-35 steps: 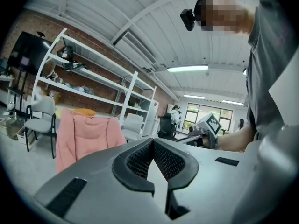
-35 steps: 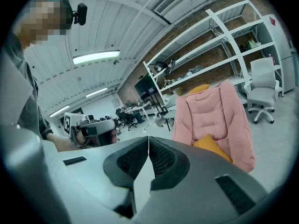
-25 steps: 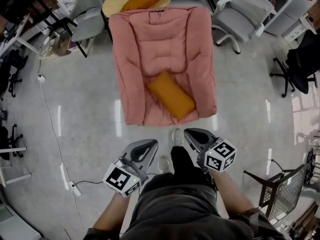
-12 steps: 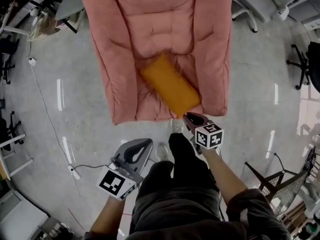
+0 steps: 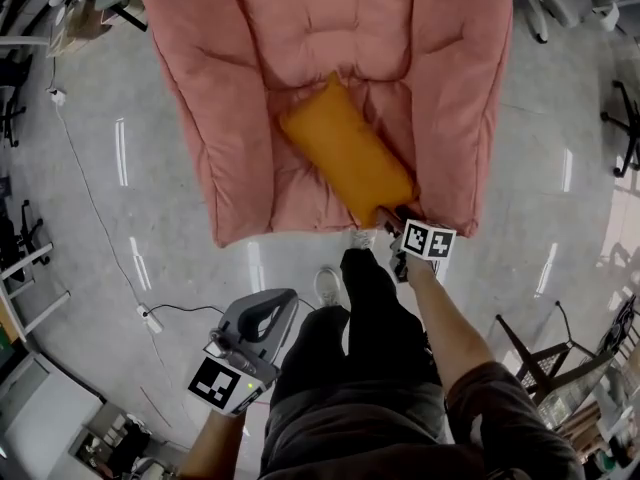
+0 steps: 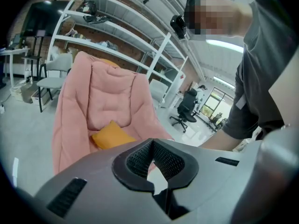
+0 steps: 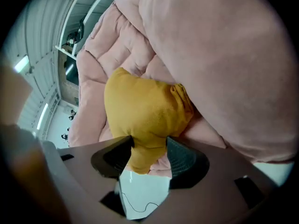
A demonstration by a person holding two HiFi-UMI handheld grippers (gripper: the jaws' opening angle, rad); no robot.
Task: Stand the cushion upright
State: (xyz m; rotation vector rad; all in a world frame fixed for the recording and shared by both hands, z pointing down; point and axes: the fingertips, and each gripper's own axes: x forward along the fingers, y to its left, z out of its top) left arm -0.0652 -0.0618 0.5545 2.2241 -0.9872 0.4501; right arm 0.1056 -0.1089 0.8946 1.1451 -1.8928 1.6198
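Grey polished floor [image 5: 150,168], workshop-type room, shelving [image 6: 140,45] and office chairs [image 6: 186,107] round the edges. Biggest item is the pink padded lounge chair [image 5: 230,138], which sits directly on the floor with its backrest [image 5: 330,8] away from the person. It's the closest thing to a container here, and its seat well holds one thing only, the orange cushion [image 5: 345,153]. Cushion lies flat and diagonal across the seat, far end up by the backrest fold, near corner at the front edge beside the armrest [image 5: 455,88] on the right tool's side. Status: not done. Cushion is neither upright nor lifted, so all of the standing-up is left. Right tool [image 5: 390,218] is at that near corner with its jaws opening. The cushion corner sits between the pads and looks unsqueezed, so I read it as not gripped yet. My guess for what's left: close on the corner, then lift and pivot it against the backrest. Filling looks soft, so a corner grip may just stretch the fabric while the body sags. Left tool [image 5: 283,301] hangs low beside the person's left leg [image 5: 310,358], well apart from the chair, jaws together, nothing in them. Small stuff: power strip [image 5: 150,320] with its cable on the floor, off to the left.
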